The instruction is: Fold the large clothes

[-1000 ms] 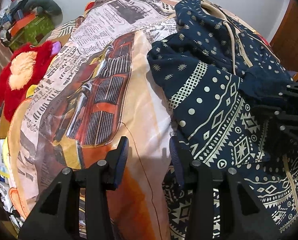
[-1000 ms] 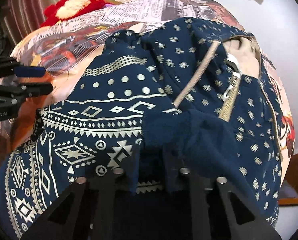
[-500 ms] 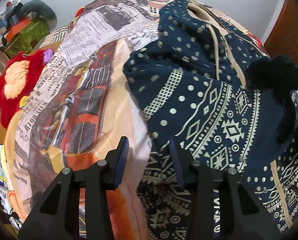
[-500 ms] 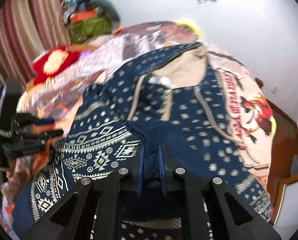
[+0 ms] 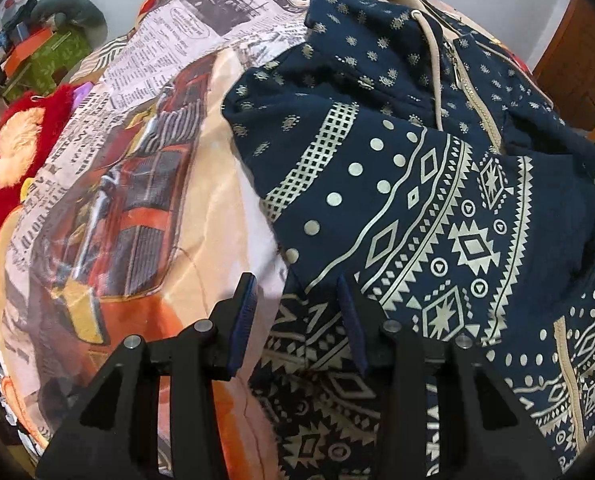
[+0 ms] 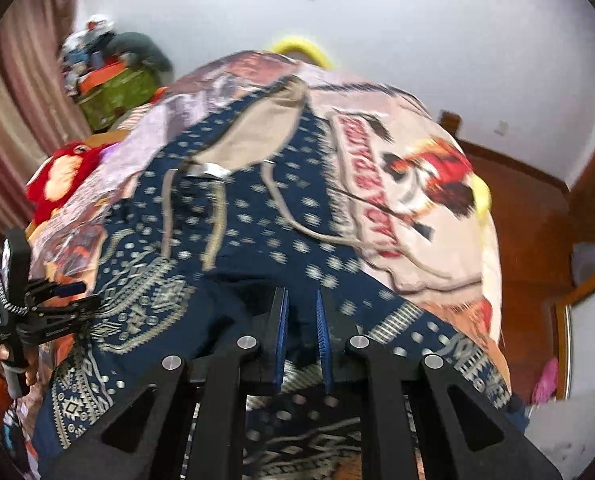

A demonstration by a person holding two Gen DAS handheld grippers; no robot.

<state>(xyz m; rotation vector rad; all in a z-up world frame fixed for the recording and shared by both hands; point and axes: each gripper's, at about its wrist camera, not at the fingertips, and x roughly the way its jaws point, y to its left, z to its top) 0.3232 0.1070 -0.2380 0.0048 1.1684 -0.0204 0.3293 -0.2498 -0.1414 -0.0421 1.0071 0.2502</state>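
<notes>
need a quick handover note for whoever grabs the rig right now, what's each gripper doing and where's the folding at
Left gripper: open, nothing held, hanging over the near edge of the navy patterned hoodie.
Right gripper: fingers nearly shut; dark cloth sits between them, a real pinch is not certain.
Hoodie: on the printed bedspread, zip side up, hood toward the wall, one sleeve laid across the front.
Done: that sleeve fold.
Left: the other sleeve, then folding the body.

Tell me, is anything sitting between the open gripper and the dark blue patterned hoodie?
Nothing visible is. The left gripper hangs open right over the near edge of the navy zip hoodie with cream patterns, with only the printed bedsheet beside it. The red plush toy lies far off at the bed's edge.
</notes>
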